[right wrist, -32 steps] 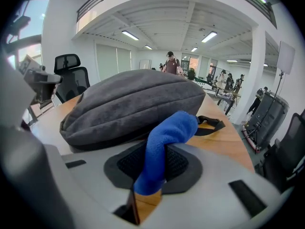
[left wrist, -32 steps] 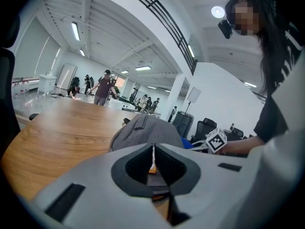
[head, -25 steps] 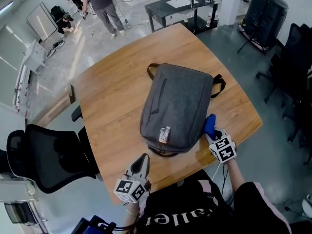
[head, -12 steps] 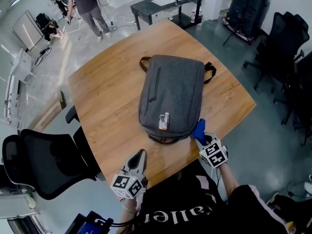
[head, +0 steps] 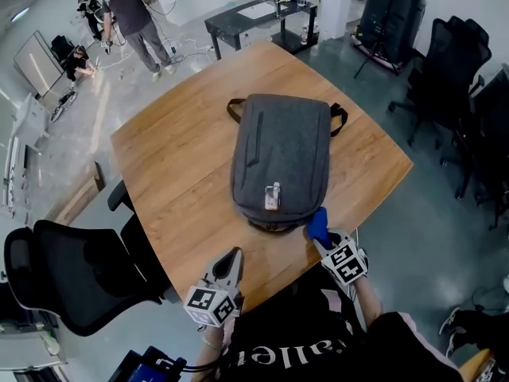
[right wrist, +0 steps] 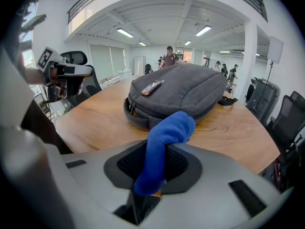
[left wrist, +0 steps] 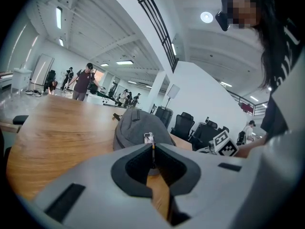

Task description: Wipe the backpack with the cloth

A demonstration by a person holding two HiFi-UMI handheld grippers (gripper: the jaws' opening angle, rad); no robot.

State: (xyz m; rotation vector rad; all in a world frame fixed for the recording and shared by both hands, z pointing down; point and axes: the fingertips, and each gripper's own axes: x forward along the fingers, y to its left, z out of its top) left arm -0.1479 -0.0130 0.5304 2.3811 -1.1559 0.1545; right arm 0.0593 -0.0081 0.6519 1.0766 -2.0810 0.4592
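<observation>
Backpack [head: 280, 161], grey, flat on the surface [head: 175, 165]; we hold the blue cloth [right wrist: 164, 142] pinched in the right gripper [head: 320, 233] just beside its near end, left gripper [head: 231, 261] closed on nothing; wiping not begun, next likely pressing cloth onto fabric.

The backpack [head: 282, 153] fills the middle of the worktop [head: 171, 173]. Wide bare wood lies to its left, and a thinner strip to its right. The left gripper [head: 232, 259] has bare wood ahead. The right gripper [head: 320, 238], with the cloth [head: 318, 221], is just beside the backpack's near end. A chair [head: 71, 269] stands by the left edge.
</observation>
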